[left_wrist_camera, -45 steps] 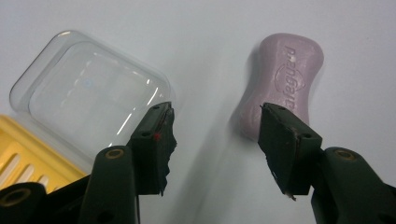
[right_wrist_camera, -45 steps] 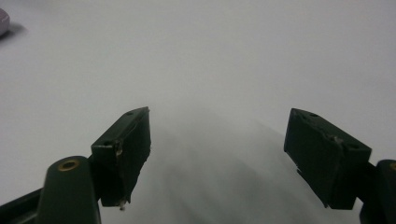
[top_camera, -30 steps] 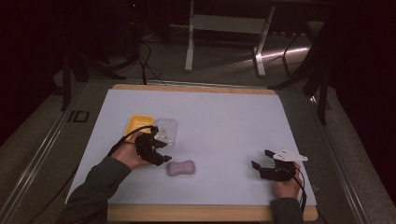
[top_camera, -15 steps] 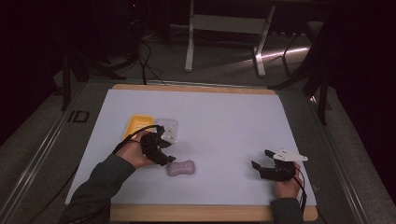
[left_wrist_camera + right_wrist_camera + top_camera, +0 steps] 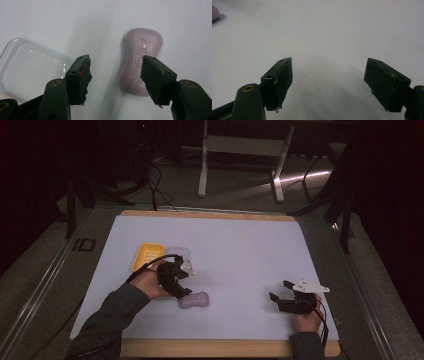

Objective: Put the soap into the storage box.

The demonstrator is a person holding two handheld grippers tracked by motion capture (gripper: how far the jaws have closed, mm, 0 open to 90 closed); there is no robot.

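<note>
A yellow soap dish (image 5: 147,256) and a clear lid (image 5: 32,72) lie side by side on the white tabletop (image 5: 240,250); both have nothing in them. The pink soap (image 5: 140,61) lies near them. The left hand-held gripper (image 5: 115,72) hangs spread over the soap. The right hand-held gripper (image 5: 328,82) is spread too, holding nothing.

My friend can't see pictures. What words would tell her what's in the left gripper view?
A pale purple bar of soap lies on a white table, just beyond the open left claw, whose two black jaws stand apart with one in front of the soap's edge. To the left sits a clear plastic lid.
</note>
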